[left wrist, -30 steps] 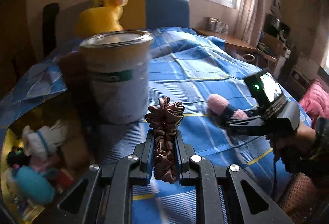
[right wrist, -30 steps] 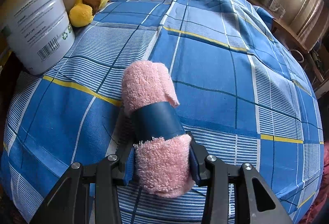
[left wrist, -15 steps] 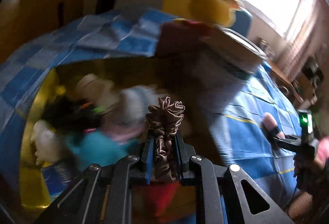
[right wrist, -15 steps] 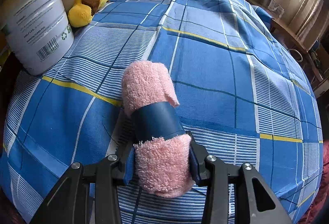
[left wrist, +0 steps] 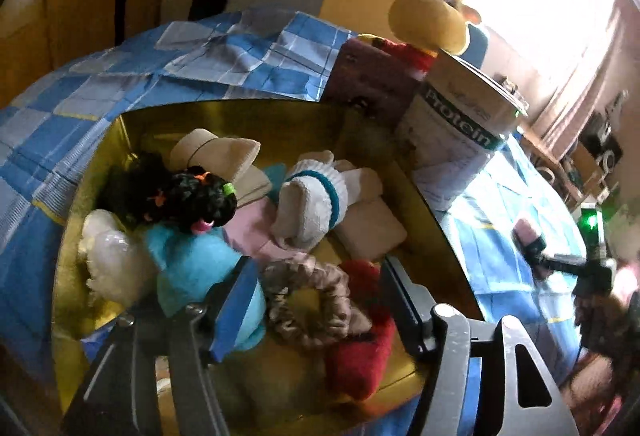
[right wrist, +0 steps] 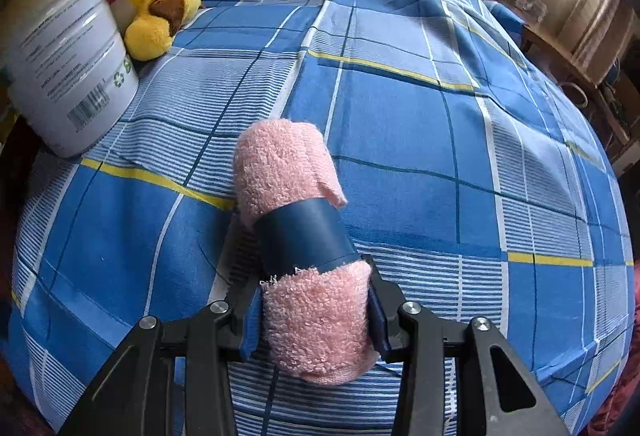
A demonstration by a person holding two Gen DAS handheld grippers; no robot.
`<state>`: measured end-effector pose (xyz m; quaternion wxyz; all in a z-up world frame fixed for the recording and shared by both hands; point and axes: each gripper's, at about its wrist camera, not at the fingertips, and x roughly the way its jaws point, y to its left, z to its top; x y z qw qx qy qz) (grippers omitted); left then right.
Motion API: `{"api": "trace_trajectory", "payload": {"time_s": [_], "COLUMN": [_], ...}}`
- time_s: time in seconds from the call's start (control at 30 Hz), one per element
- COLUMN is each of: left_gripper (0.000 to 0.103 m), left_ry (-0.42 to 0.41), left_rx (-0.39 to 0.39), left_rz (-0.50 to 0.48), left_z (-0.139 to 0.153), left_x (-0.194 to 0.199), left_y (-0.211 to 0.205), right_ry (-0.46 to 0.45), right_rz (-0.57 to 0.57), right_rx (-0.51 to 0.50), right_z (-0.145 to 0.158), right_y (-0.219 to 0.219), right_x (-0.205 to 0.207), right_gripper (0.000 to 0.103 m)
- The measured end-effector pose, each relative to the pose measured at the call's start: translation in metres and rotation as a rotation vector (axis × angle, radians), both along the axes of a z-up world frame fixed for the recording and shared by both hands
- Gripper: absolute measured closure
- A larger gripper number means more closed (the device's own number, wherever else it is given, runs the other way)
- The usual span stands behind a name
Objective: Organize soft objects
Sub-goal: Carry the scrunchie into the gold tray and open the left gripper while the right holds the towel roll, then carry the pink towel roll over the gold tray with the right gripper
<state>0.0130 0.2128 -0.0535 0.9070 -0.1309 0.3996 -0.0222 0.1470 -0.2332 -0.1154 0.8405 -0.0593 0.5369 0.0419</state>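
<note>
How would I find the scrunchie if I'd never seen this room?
Look in the yellow box beside the blue checked bed. The scrunchie lies near its front, between a blue fuzzy toy and a red cloth. It's the only shiny brown, ruffled ring.

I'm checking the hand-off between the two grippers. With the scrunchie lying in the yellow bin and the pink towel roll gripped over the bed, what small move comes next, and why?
Probably lift the left gripper clear of the yellow bin: its jaws are opening and the brown scrunchie lies loose among the other soft things. That clears the way for the right gripper, shut on the pink towel roll.
</note>
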Motion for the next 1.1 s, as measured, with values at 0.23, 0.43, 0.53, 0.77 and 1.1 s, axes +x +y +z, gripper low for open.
{"api": "trace_trajectory", "payload": {"time_s": [0.23,0.43,0.53,0.77,1.1], "left_gripper": [0.031,0.029,0.028,0.024,0.020], "left_ry": [-0.034,-0.057,-0.076,-0.098,-0.098], "left_rx": [0.085,0.090,0.076,0.077,0.047], "left_rz": [0.002,0.020,0.022,0.037,0.112], "left_z": [0.009,0.018,0.024,0.032,0.036], "left_x": [-0.019,-0.021,-0.023,-0.027,-0.029], "left_y": [0.004,0.011,0.014,0.024,0.048], "right_ry": [0.018,-0.023,-0.061,-0.176,-0.373], "right_rz": [-0.141,-0.253,-0.289,-0.248,0.187], "right_rx": [0.056,0.057,0.039,-0.028,-0.028], "right_z": [0.010,0.059,0.100,0.201,0.295], "right_y": [-0.017,-0.019,-0.006,0.073,0.278], "right_x": [0.016,0.072,0.114,0.211,0.251], "right_gripper": [0.066,0.066,0.066,0.066,0.066]}}
